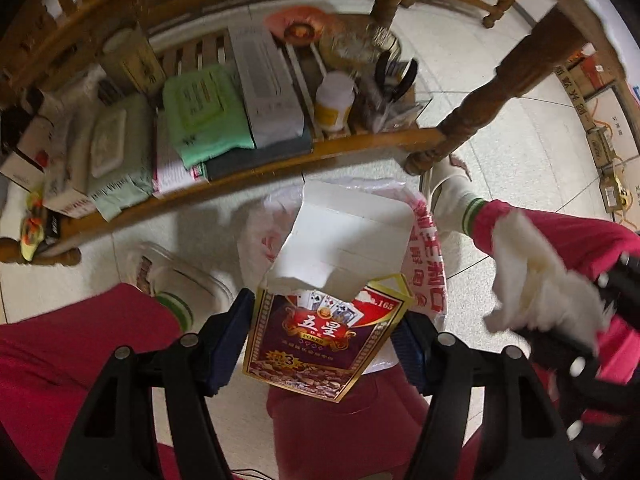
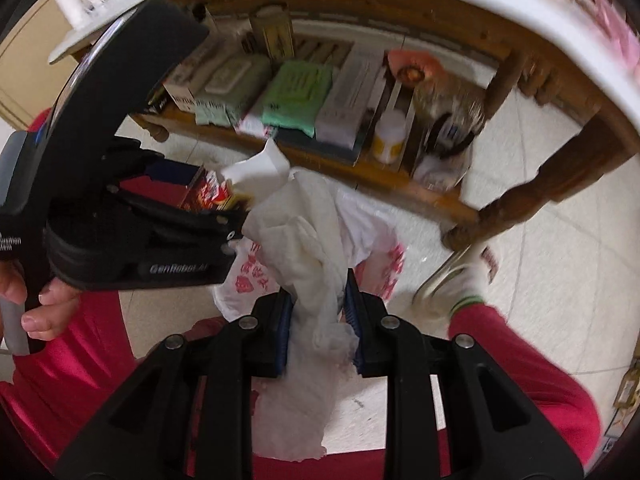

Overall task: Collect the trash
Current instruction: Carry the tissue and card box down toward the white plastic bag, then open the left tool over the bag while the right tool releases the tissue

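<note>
The left gripper (image 1: 326, 344) held the purple-and-gold cardboard playing-card box (image 1: 320, 344) across its width, its blue-padded fingers (image 1: 230, 340) pressed on both side edges and the white flap hanging open toward 12 o'clock. The right gripper (image 2: 318, 322) had its fingers nearly together, pinching a crumpled white paper tissue (image 2: 308, 240) that trailed past them both ways. Both loads hung over the thin white plastic bag with red print (image 1: 426, 272), which lay slack on the pale tiled floor (image 1: 500, 140) between the person's red trouser legs, just at 6 o'clock of the wooden shelf (image 1: 248, 172). The bag's mouth looked collapsed, so a dropped box could land on the plastic and slide off. The open flap might catch the bag's edge. The light tissue could cling to a pad or drift wide on release, and the two grippers, close together, might knock each other.
</note>
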